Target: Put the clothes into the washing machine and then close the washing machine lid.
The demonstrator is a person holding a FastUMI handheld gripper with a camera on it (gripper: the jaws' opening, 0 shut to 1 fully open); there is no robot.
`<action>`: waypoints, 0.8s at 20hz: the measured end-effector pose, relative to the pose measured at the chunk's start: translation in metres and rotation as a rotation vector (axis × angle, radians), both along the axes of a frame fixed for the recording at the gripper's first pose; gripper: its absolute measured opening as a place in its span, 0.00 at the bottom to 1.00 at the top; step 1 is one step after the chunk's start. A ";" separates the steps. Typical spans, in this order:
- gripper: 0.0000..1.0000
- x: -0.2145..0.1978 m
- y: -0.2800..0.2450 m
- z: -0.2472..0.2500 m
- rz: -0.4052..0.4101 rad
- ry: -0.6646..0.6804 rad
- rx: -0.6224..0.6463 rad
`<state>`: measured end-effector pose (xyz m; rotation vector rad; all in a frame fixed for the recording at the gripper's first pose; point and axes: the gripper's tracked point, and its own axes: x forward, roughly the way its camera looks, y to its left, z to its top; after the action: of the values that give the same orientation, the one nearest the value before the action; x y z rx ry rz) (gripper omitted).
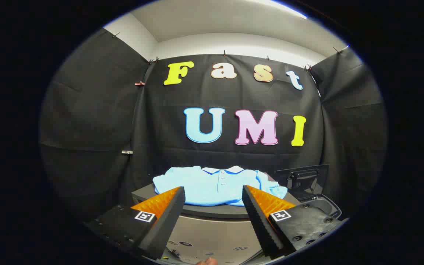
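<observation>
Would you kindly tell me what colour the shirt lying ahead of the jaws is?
Light blue with a white collar; the shirt shows best in the gripper view.

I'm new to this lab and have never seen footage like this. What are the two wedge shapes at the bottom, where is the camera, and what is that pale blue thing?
The camera rides on a handheld gripper that a person carries, and it looks forward along the tool. The two wedge shapes are its fingers, seen from behind. They stand apart, so the gripper is open and holds nothing.

Just beyond the fingers lies a light blue polo shirt, spread out flat on a dark raised surface. That is the clothing to be moved. The fingers are not touching it.

To the right of the shirt is the washing machine, with its dark lid standing up, open. Black cloth behind everything is the wall of the booth.

A fingertip shows at the very bottom, between the fingers.
</observation>
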<state>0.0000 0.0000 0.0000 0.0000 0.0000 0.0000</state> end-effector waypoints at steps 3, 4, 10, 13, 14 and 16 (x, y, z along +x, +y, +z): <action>0.97 0.000 0.002 -0.002 0.008 0.005 0.001; 0.97 0.000 0.001 -0.002 0.009 0.007 0.000; 0.97 -0.003 0.003 -0.003 0.024 0.023 0.002; 0.97 -0.003 0.004 -0.003 0.026 0.026 0.004; 0.97 -0.004 0.003 -0.003 0.025 0.027 0.006; 0.97 -0.004 0.004 -0.002 0.023 0.029 0.008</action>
<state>-0.0038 0.0037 -0.0016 0.0078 0.0287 0.0233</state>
